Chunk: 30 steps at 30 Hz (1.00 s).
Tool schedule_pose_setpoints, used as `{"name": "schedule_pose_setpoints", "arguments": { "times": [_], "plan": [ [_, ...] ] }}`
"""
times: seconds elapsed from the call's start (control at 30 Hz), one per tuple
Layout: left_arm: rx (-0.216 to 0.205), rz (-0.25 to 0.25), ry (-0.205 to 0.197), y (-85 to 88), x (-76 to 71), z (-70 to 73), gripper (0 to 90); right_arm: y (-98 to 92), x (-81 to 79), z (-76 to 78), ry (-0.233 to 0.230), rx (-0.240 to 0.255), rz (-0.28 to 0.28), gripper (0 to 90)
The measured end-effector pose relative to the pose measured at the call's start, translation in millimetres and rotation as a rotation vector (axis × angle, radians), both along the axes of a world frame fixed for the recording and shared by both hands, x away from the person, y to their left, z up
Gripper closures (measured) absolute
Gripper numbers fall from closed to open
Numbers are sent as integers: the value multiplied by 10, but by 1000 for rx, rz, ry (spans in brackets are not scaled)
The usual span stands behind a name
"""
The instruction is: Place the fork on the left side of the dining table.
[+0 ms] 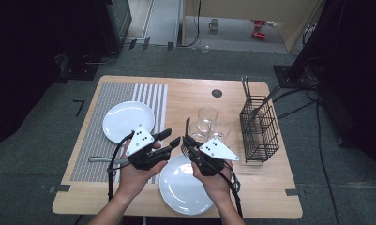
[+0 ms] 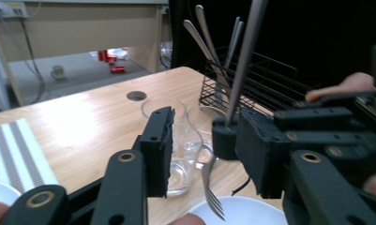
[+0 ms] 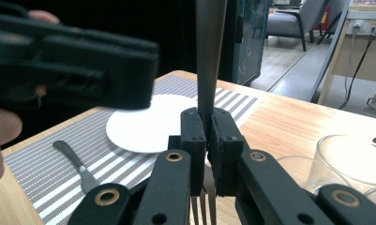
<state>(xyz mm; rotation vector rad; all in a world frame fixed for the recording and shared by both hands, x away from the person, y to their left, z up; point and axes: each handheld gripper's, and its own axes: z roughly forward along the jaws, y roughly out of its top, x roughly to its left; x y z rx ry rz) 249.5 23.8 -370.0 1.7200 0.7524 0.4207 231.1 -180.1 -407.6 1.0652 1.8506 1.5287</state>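
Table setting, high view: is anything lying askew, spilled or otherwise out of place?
Nothing is spilled or broken. One oddity: the near plate sits on bare wood, half off the striped placemat. The right gripper holds a fork tines-down above it.

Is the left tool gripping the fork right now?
No, in the left gripper view the left tool stands open, while the right tool pinches the fork.
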Motion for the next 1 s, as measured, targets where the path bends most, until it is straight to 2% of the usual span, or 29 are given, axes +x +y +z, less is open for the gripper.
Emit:
{"name": "schedule_pose_setpoints", "arguments": {
  "times": [0.33, 0.5, 0.77, 1.0],
  "plan": [
    [-26, -28, -35, -49, 11, 162, 591, 69, -13, -28, 2, -10, 18, 857],
    [-23, -27, -45, -74, 15, 210, 613, 131, -30, -47, 1, -20, 32, 856],
    [-37, -7, -76, -103, -5, 296, 710, 200, -38, -70, -1, -35, 45, 856],
    [-38, -2, -75, -121, -3, 308, 811, 229, -44, -78, -4, -39, 50, 856]
  ]
}}
